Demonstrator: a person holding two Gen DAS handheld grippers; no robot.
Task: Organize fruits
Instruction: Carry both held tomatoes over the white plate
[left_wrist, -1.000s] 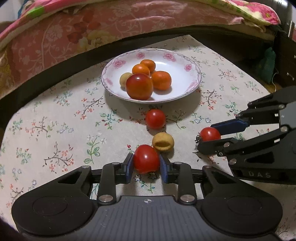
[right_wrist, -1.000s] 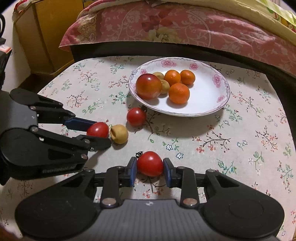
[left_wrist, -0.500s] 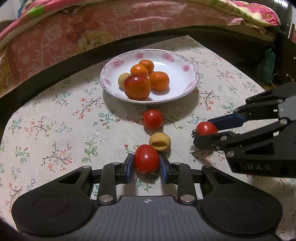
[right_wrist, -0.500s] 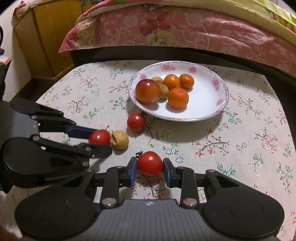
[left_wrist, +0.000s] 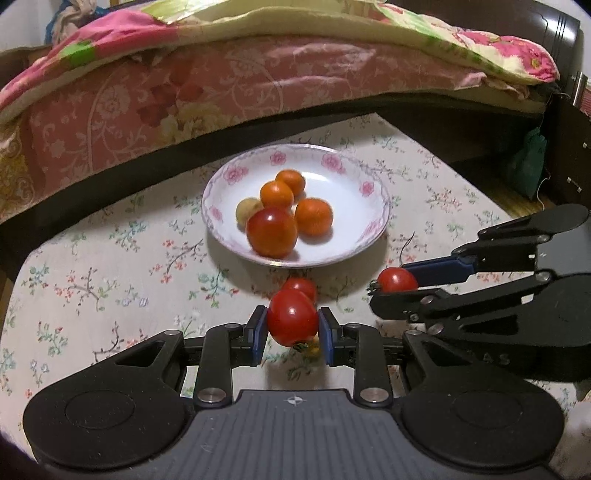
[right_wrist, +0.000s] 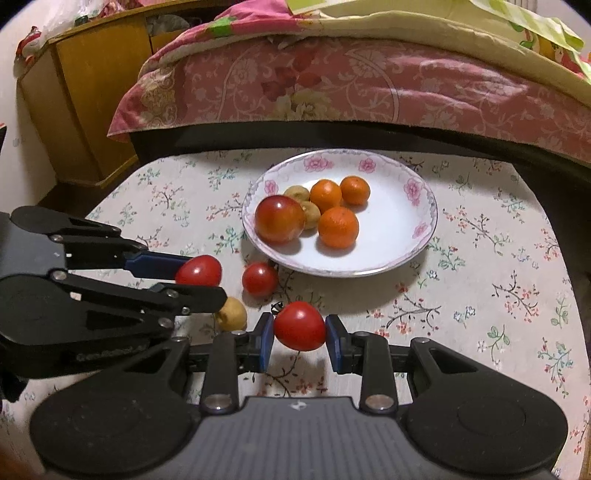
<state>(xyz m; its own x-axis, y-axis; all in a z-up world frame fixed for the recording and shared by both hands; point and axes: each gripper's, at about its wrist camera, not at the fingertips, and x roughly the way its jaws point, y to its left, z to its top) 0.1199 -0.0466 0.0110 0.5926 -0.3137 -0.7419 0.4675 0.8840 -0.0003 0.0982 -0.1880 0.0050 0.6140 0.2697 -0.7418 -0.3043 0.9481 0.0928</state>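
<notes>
tomatoes are now airborne in both grippers. from the left wrist view, the left gripper (left_wrist: 293, 328) is clamped on a red tomato (left_wrist: 293, 322) that has risen off the floral tablecloth (left_wrist: 110, 266) since a second ago; it now overlaps the loose tomato (left_wrist: 303, 287) ahead of it and nearly hides the small yellow fruit (left_wrist: 313, 349) below. the flowered plate (left_wrist: 369, 218), holding three oranges, a large tomato and a pale fruit, sits further up the frame than before. the right gripper (left_wrist: 393, 286) enters from the right, pinching its own small tomato (left_wrist: 397, 279).

from the right wrist view, the right gripper (right_wrist: 299, 330) is closed on that tomato (right_wrist: 299, 325), lifted clear of the cloth (right_wrist: 480, 240), stem end up-left. the left gripper (right_wrist: 201, 277) has also climbed with its tomato (right_wrist: 198, 269), above the yellow fruit (right_wrist: 232, 314) and beside the loose tomato (right_wrist: 259, 279). the plate (right_wrist: 399, 254) lies just ahead.

both picks look secure, so carrying to the plate seems next; one tomato and the yellow fruit remain out.
</notes>
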